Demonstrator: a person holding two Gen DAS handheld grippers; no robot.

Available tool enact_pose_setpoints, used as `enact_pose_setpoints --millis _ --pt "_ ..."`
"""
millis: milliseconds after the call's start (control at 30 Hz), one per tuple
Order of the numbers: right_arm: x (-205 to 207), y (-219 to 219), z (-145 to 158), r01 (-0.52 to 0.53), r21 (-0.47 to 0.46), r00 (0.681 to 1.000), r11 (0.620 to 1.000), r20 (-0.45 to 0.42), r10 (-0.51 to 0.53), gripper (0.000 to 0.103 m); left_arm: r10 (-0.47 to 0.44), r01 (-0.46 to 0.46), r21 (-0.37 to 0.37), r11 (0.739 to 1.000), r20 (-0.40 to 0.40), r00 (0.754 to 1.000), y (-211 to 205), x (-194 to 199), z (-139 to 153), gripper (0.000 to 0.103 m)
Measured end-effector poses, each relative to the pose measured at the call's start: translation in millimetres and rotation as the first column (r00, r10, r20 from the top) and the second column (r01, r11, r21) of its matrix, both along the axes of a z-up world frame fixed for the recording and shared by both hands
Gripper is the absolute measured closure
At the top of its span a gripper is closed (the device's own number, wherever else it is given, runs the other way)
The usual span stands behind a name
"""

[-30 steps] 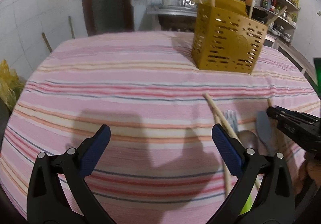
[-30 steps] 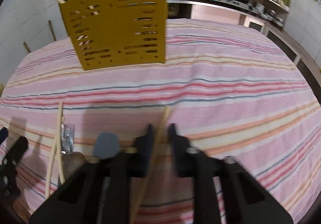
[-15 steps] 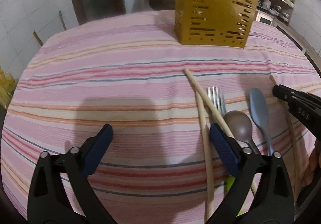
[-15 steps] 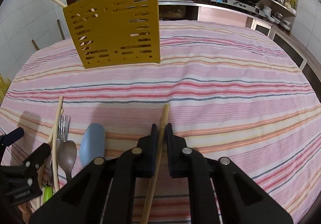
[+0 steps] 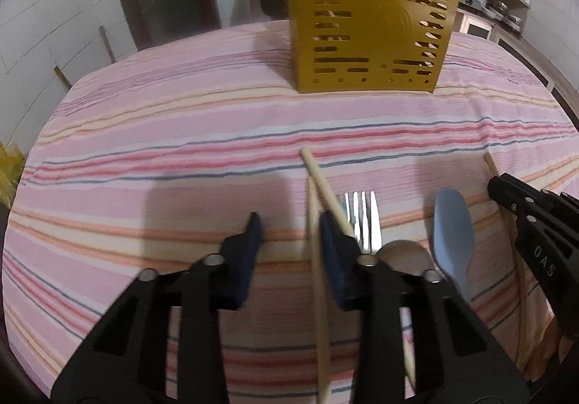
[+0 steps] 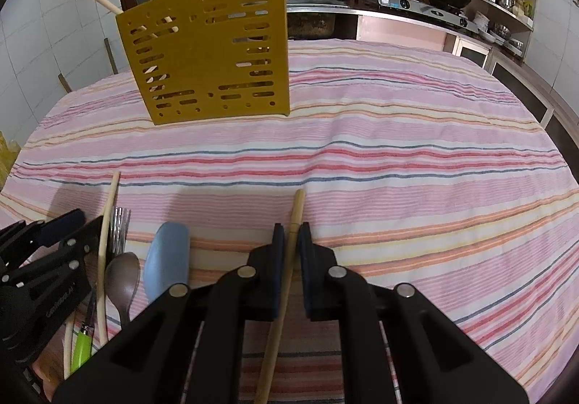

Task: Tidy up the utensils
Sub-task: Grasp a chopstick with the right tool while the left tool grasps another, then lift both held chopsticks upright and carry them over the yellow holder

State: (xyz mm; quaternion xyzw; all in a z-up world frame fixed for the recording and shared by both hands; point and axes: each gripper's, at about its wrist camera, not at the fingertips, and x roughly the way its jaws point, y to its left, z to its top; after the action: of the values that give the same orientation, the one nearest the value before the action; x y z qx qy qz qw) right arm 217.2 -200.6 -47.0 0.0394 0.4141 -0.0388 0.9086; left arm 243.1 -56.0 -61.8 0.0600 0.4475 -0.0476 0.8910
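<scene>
The left gripper (image 5: 287, 234) is closing beside two crossed chopsticks (image 5: 314, 223), one between its jaws, the pads not yet pressing; their lower ends are cut off. The right gripper (image 6: 289, 241) pinches a single chopstick (image 6: 295, 212) lying on the striped cloth (image 6: 398, 165), the yellow holder (image 6: 210, 56) well beyond.

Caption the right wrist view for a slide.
Right gripper shut on a wooden chopstick lying on the striped tablecloth; yellow utensil holder stands beyond, spoons and fork to the left.
</scene>
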Motion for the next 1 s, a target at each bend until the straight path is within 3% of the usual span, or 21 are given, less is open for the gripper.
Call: enact_pose_setpoints --millis 167,400,700,1000 --pt "0 3 1 0.002 -0.017 1.000 1.000 -0.002 -0.002 0.094 -0.003 0.004 -0.023 1.000 0.005 1.000 3 6 -1 0.082" --pt "1 0 1 0.010 0.006 1.000 1.000 -0.001 -0.010 0.094 0.013 -0.012 -0.078 0.997 0.006 1.000 13 9 0 0.096" --pt "0 -2 4 0.014 0.020 1.000 1.000 0.012 -0.014 0.095 0.015 -0.013 -0.103 0.995 0.023 1.000 20 5 3 0.098" --pt "-6 -8 14 0.021 0.038 0.998 0.999 0.063 -0.024 0.096 0.056 -0.040 -0.132 0.990 0.120 0.991 32 -12 31 0.099"
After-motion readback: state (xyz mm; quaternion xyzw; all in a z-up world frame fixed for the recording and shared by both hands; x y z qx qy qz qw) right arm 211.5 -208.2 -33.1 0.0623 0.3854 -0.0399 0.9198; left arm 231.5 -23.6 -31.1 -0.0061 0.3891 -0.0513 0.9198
